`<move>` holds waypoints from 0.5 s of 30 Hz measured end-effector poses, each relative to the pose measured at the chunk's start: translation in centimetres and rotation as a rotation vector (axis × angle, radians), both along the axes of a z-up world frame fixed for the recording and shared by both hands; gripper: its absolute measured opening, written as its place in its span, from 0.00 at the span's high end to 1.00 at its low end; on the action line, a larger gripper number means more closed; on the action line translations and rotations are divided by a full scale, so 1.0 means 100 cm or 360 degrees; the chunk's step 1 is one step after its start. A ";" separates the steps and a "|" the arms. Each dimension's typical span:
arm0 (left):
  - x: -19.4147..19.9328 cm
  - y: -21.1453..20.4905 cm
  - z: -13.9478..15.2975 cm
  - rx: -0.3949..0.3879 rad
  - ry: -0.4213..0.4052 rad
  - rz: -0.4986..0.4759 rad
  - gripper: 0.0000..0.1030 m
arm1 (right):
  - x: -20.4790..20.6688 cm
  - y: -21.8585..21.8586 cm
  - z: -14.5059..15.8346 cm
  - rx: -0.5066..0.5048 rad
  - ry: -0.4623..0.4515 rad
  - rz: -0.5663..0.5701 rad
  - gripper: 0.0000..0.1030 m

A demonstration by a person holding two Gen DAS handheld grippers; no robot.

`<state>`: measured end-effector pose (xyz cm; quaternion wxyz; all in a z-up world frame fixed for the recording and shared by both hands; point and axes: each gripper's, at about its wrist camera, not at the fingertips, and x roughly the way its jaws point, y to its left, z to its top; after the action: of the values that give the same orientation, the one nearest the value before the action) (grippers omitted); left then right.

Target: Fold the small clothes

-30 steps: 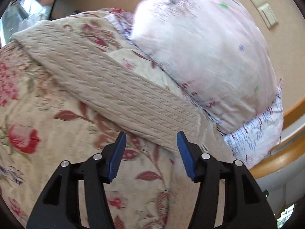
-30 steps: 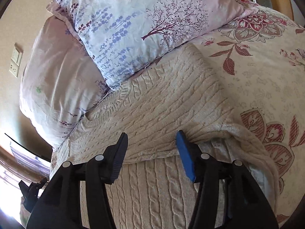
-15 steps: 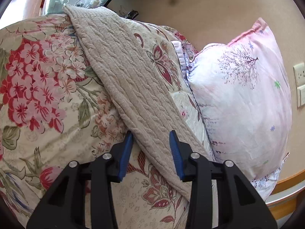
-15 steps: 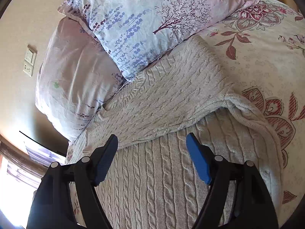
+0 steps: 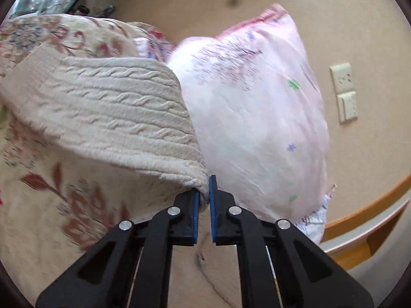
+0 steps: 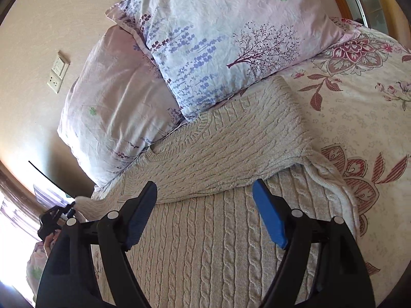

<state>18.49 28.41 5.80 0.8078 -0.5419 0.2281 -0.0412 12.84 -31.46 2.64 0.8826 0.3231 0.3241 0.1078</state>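
A cream cable-knit sweater (image 6: pixel 218 231) lies on the floral bedspread (image 6: pixel 364 107), with one sleeve (image 6: pixel 231 159) folded across its chest. My right gripper (image 6: pixel 205 205) is open and empty, hovering over the sweater's body just below that folded sleeve. My left gripper (image 5: pixel 203 200) is shut on the end of the sweater's other sleeve (image 5: pixel 108 118) and holds it lifted off the bed. The left gripper also shows small at the far left of the right wrist view (image 6: pixel 72 205).
Two pillows (image 6: pixel 218 38) lean against the beige wall at the head of the bed, close behind the sweater's collar. A wall socket plate (image 5: pixel 345 92) sits on the wall. A wooden bed frame edge (image 5: pixel 364 220) curves at the lower right.
My left gripper has closed on the sleeve end and lifted it up off the bedspread. My right gripper has stayed open, shifting slightly over the sweater.
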 end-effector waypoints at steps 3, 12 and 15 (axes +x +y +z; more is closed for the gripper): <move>0.012 -0.054 0.014 -0.0019 -0.0134 -0.0192 0.94 | -0.004 -0.001 0.000 -0.0009 -0.0014 0.0008 0.23; 0.046 -0.200 -0.051 -0.0109 0.0085 -0.0600 0.92 | -0.015 -0.009 -0.006 -0.0011 0.0006 -0.0021 0.23; 0.049 -0.208 -0.080 -0.0197 0.0268 -0.0622 0.89 | -0.017 -0.013 -0.009 -0.0010 0.0018 -0.0037 0.23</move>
<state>23.43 7.60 -2.23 0.7278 -0.5375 0.3924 -0.1655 11.19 -32.80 1.77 0.8828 0.3248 0.3258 0.0948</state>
